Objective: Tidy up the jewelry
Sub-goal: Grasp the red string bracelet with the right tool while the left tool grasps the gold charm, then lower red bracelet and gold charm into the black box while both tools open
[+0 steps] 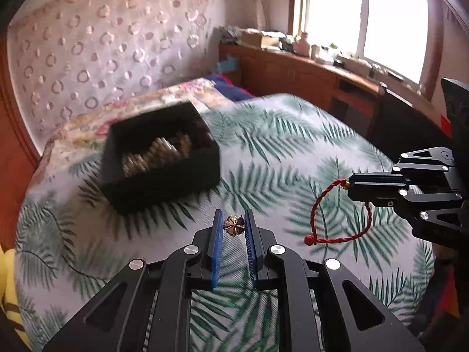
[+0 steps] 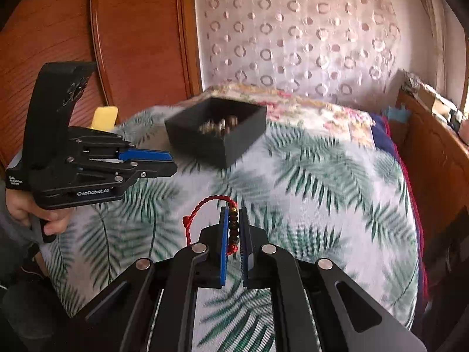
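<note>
Right now my left claw [image 1: 233,222] pinches a small, stiff gold flower earring [image 1: 233,226] by its edges, short of the black box [image 1: 161,158]. My right claw [image 2: 233,228] clamps the beaded part of a limp red cord bracelet [image 2: 202,208]; both look light and easily dropped.

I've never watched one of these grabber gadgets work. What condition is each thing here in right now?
Left gripper: shut on a small gold flower ornament, held above the bedspread.
Right gripper: shut on the beads of a red cord bracelet; its loop hangs free.
Black box: open, no lid on it, metallic jewelry inside.
Bedspread: lying under the box.
</note>
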